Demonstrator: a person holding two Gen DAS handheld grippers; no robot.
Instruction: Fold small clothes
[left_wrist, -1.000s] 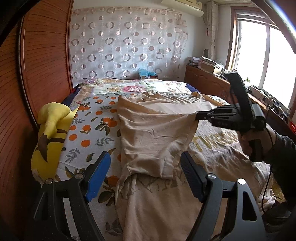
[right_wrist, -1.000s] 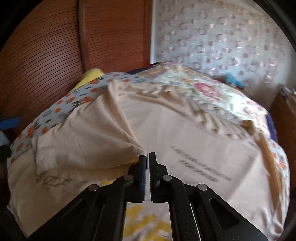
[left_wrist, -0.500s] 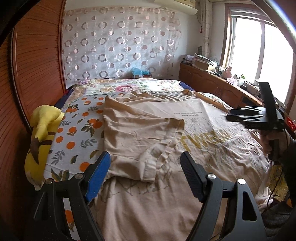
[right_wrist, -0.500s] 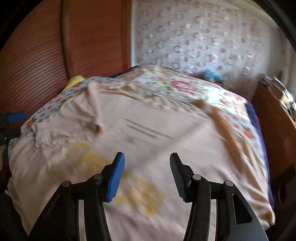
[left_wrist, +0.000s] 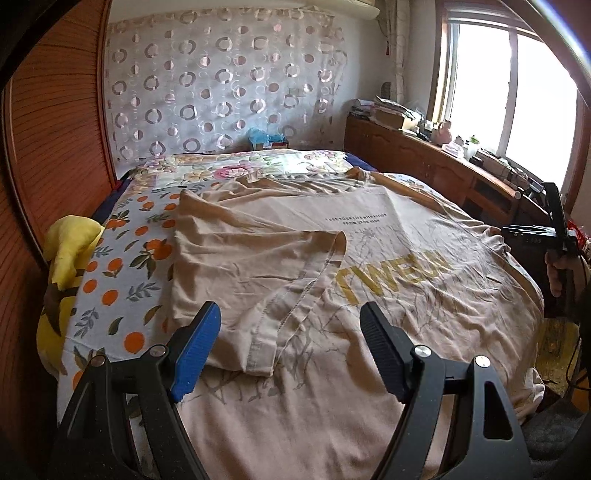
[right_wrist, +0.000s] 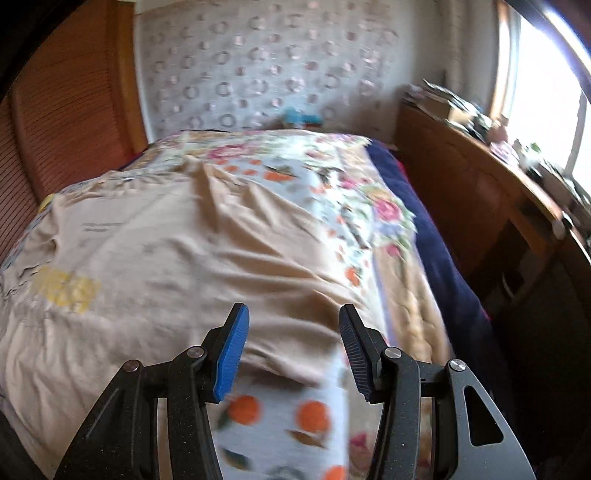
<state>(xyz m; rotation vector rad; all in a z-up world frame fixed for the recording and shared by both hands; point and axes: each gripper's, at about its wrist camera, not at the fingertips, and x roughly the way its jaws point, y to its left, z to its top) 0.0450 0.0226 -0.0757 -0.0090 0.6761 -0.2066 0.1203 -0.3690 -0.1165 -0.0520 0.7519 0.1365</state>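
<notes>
Beige T-shirt (left_wrist: 369, 236) lies on the bed (left_wrist: 122, 258), one sleeve (left_wrist: 251, 266) folded inward. Left gripper (left_wrist: 290, 347) and right gripper (right_wrist: 291, 347) both gape, pinching nothing

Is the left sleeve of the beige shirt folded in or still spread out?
Folded in. The left sleeve lies flat across the beige shirt, its hem near the yellow lettering.

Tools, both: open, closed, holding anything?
Left tool: open, empty, above the folded beige shirt.
Right tool: open, empty, jaws just opened.
</notes>
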